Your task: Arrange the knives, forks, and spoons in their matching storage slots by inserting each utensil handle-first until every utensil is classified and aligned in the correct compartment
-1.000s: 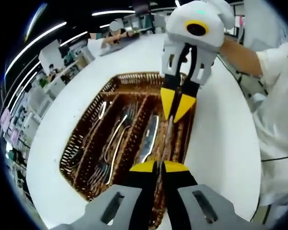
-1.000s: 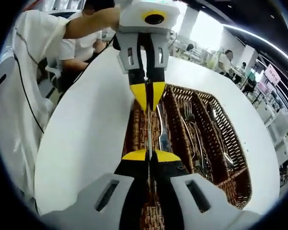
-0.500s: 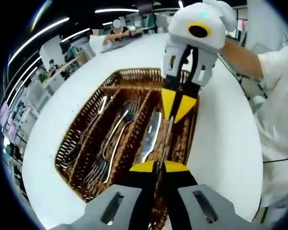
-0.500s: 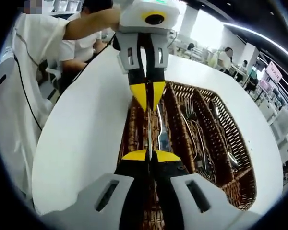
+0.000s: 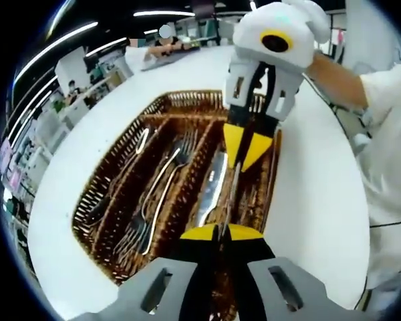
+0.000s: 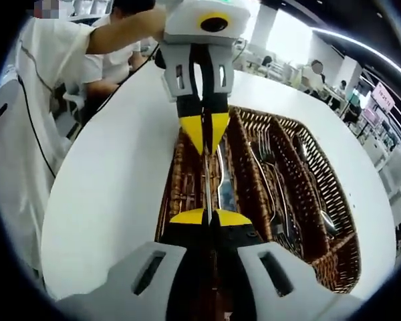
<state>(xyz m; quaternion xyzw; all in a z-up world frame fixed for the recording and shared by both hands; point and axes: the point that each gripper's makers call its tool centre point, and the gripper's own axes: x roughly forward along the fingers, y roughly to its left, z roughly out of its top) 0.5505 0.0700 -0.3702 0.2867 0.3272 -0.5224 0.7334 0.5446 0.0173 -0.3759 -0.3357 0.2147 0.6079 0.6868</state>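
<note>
Two grippers, one utensil: you pinch a slim knife (image 5: pixel 231 194) at each end, left gripper (image 5: pixel 220 232) and right gripper (image 6: pixel 207 217) both pressed together on it, so it hangs level and lengthwise over the knife slot of the wicker tray (image 5: pixel 113 180) on the white tabletop (image 5: pixel 314 200); forks (image 5: pixel 162 194) fill the neighbouring slot

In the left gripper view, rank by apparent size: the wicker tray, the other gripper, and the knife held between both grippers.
1. wicker tray, largest.
2. right gripper, looks big partly because it is near the camera.
3. knife, a thin strip held at both ends, smallest.
</note>
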